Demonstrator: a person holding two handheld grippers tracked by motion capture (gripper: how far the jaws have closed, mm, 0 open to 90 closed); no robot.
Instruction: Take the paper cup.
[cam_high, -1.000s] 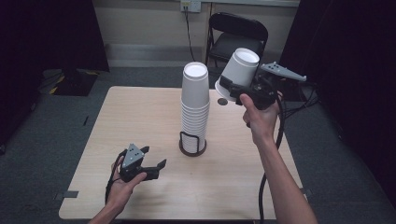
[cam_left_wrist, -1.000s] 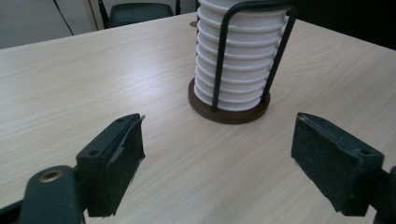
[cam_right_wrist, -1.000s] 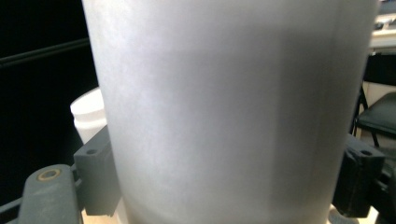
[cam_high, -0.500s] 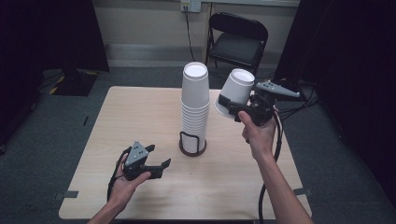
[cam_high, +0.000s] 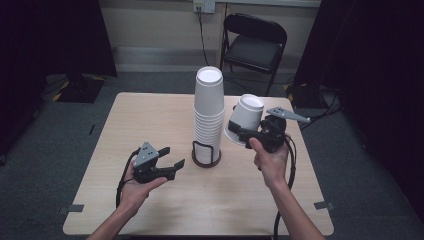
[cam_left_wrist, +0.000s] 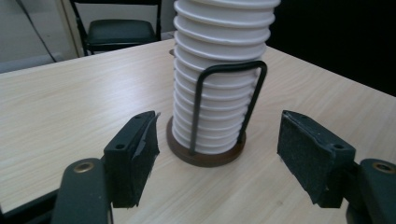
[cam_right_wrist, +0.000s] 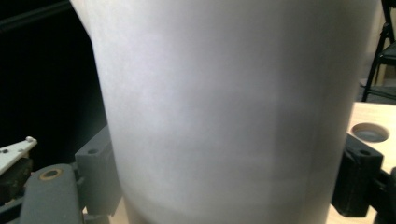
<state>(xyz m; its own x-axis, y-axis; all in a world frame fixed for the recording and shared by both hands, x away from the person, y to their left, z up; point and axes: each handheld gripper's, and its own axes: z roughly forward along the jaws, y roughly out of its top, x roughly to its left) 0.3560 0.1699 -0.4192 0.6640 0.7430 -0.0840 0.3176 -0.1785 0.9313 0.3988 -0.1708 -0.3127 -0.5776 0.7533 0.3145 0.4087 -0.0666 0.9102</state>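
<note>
Since the earlier frames, the right gripper (cam_high: 243, 133) had come down and toward the person, carrying its single paper cup (cam_high: 243, 119) from up beside the top of the stack to a spot low beside its middle. That cup was held upside down and tilted, base uppermost, clamped across its wall between the two jaws; in the right gripper view the cup (cam_right_wrist: 224, 112) sat squarely between them, pinched on both sides. It was in the air to the right of the stack of cups (cam_high: 208, 112), near it but apart.

Meanwhile the left gripper (cam_high: 170, 160) had shifted a little toward the stack's foot. Its jaws stood spread wide with nothing between them, aimed at the black wire holder (cam_left_wrist: 205, 140) that kept the stack upright on the table (cam_high: 150, 120). Judging by that aim, it was probably placed to steady the holder or lower cups. Holding the cup inverted matched how the stacked cups sat, which suggested one had just been lifted off.
</note>
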